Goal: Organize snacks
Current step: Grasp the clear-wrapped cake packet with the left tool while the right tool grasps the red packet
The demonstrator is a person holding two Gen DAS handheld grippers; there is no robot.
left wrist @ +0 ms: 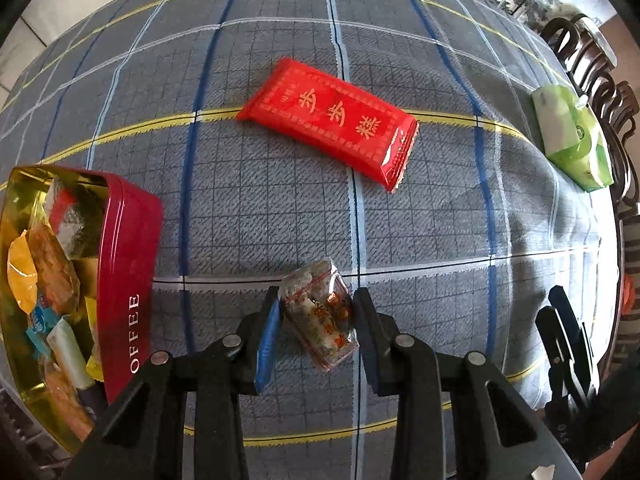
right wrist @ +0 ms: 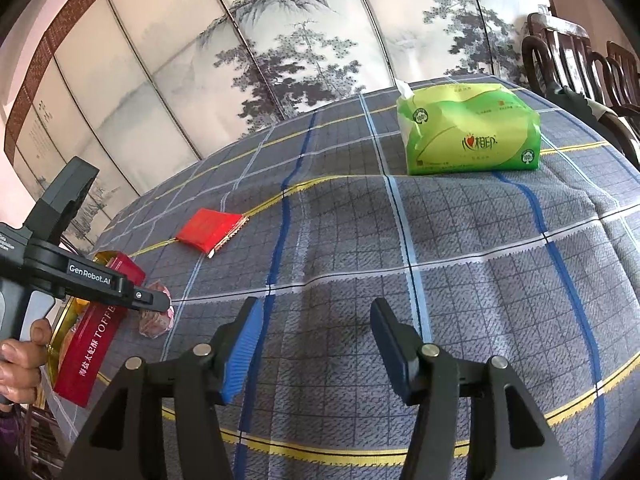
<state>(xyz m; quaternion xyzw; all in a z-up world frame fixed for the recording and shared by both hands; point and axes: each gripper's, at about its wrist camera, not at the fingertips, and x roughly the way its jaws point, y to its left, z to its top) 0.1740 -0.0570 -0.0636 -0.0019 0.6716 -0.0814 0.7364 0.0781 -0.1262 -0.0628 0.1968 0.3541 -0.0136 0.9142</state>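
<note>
left gripper (left wrist: 316, 312) pointed straight down over the near part of the table, fingers (left wrist: 267, 340) closed on a small clear-wrapped snack (left wrist: 318, 314) with red and orange printing; both pads pressed its sides. whether it had cleared the plaid tablecloth (left wrist: 420, 220) could not be told.

the step in hand looked like carrying this piece to the red toffee tin (left wrist: 128, 280) at the table's left edge, which already held a jumble of wrapped sweets, yellow, orange, blue and white. to do it well: lift clear of the cloth before moving sideways, keep the squeeze light since the wrapper looked soft and the contents crumbly, clear the tin's rim, and let go low over the pile rather than from high up.

right gripper (right wrist: 316, 344) hung idle over the near right part of the table, fingers apart with nothing but cloth between them. it was angled toward the far edge.

red flat packet (left wrist: 332, 124) lay near the table's middle, still to be collected by the look of it. green tissue pack (right wrist: 468, 128) sat toward the far right corner, a tissue poking out at one end; likely not a snack.

writing: tin side read "offee" in the left view, "toffe" plus a column of chinese characters in the right view. red packet bore gold characters 步步糕. tissue pack carried 心相印 in red. the left gripper's body showed "genrobot.ai". the snack's own print was too crumpled to read.
</note>
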